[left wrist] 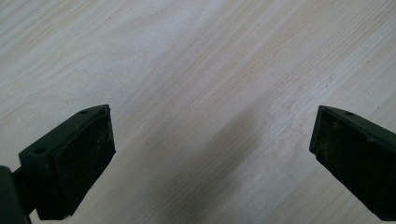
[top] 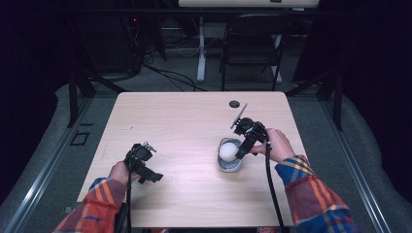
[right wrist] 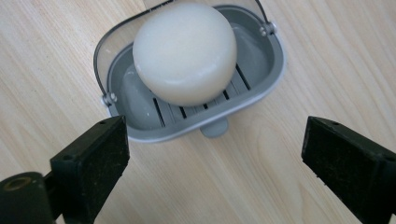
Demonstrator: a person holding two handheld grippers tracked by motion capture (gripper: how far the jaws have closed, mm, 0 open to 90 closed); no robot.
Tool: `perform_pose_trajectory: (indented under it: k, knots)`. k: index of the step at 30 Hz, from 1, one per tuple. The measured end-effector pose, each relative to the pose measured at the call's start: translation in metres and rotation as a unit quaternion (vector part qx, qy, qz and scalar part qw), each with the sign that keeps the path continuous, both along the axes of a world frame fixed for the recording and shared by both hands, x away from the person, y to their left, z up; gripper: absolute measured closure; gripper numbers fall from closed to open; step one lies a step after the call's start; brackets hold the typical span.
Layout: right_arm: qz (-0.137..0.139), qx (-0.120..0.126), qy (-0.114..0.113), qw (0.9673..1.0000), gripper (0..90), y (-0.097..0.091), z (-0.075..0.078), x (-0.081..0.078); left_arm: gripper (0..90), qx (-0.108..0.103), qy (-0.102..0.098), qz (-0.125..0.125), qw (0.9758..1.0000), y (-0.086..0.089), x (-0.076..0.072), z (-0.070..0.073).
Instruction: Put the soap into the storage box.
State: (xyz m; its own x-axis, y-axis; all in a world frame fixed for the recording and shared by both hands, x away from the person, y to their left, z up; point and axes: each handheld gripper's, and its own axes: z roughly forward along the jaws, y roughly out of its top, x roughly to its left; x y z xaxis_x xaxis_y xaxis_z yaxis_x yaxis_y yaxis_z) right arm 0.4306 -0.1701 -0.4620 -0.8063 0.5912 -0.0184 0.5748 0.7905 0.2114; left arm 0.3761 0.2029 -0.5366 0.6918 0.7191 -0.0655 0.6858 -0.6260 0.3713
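Observation:
A round white bar of soap [right wrist: 184, 51] lies in a grey slatted soap dish [right wrist: 261, 93] whose clear lid is folded back behind it. In the high view the soap [top: 226, 151] and the dish [top: 232, 167] sit on the right half of the table. My right gripper [right wrist: 212, 140] hangs just above the dish's near rim, its jaws wide apart with nothing between them; from above it [top: 241, 150] is at the dish's right side. My left gripper [left wrist: 212, 126] is open over bare wood, low at the table's front left [top: 150, 177].
The light wooden table [top: 184, 116] has a dark cable hole [top: 234, 104] near its far edge. A black folding chair [top: 252, 43] and a white table leg [top: 200, 53] stand beyond it. Cables trail from both grippers toward the front edge.

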Motion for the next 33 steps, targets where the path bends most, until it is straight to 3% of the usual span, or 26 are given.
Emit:
perform_pose_trajectory:
  k: [7, 11, 14, 24, 33]
  knots:
    - [-0.018, 0.004, -0.017, 0.9997, 0.0, -0.025, 0.014, -0.01, 0.0, 0.0, 0.001, 0.0, 1.0, 0.0, 0.0, 0.0]
    - [-0.031, 0.012, -0.022, 0.9992, 0.0, -0.037, 0.015, -0.015, 0.0, -0.001, 0.001, 0.0, 1.0, 0.0, 0.0, 0.0]
    - [-0.039, 0.004, -0.019, 0.9991, 0.0, -0.05, 0.015, -0.019, 0.0, -0.002, 0.001, 0.0, 1.0, 0.0, 0.0, 0.0]
    - [-0.073, -0.005, -0.018, 0.9972, 0.0, -0.09, 0.001, -0.036, 0.0, -0.002, -0.001, 0.004, 1.0, 0.0, 0.0, 0.0]
    - [-0.108, -0.014, -0.012, 0.9939, 0.0, -0.12, -0.026, -0.056, 0.0, -0.002, -0.002, 0.003, 1.0, 0.001, 0.001, 0.0]
